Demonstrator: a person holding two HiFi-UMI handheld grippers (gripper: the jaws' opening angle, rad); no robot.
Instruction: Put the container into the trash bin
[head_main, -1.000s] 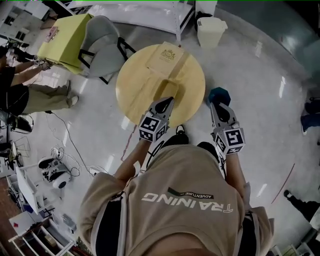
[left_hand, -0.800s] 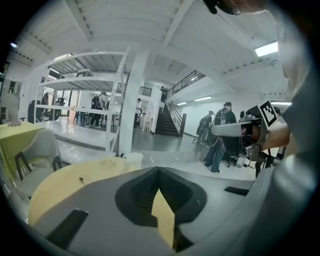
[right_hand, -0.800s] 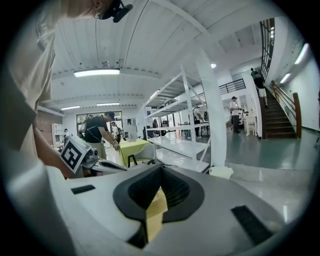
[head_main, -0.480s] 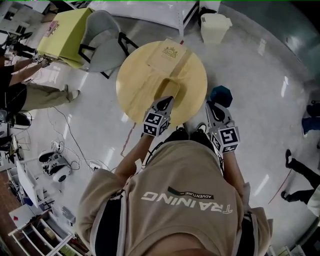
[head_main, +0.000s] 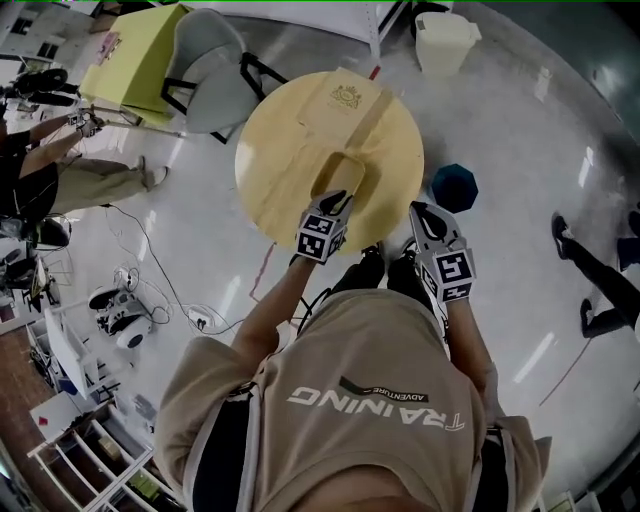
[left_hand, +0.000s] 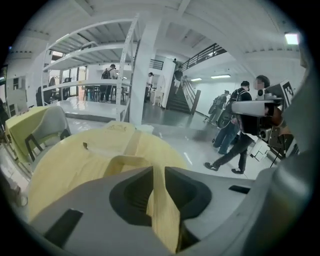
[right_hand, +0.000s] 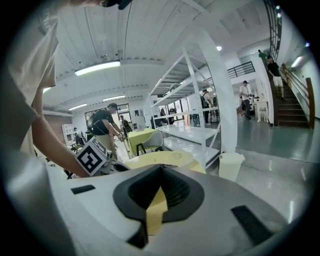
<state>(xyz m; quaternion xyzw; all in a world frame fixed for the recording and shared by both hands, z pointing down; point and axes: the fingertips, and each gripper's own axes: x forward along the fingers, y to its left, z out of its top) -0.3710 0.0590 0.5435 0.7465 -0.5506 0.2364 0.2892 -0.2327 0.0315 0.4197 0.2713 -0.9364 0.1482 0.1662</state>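
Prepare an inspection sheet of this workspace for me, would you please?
Surface: round wooden table, mostly bare.
Job's things: flat tan container lying on the table; pale trash bin on the floor beyond.
Clutter: nothing seen.
Grippers: left hand-held gripper, jaws together, by the container's near end; right hand-held gripper, jaws together, at the table edge.
Cables: cable loose on the floor, left.
Surroundings: grey chair, dark blue object, people nearby.

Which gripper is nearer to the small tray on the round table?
Left. The left gripper has its fingers at the near end of the small tray, over the round table. The right gripper is by the table's edge, apart from the tray.
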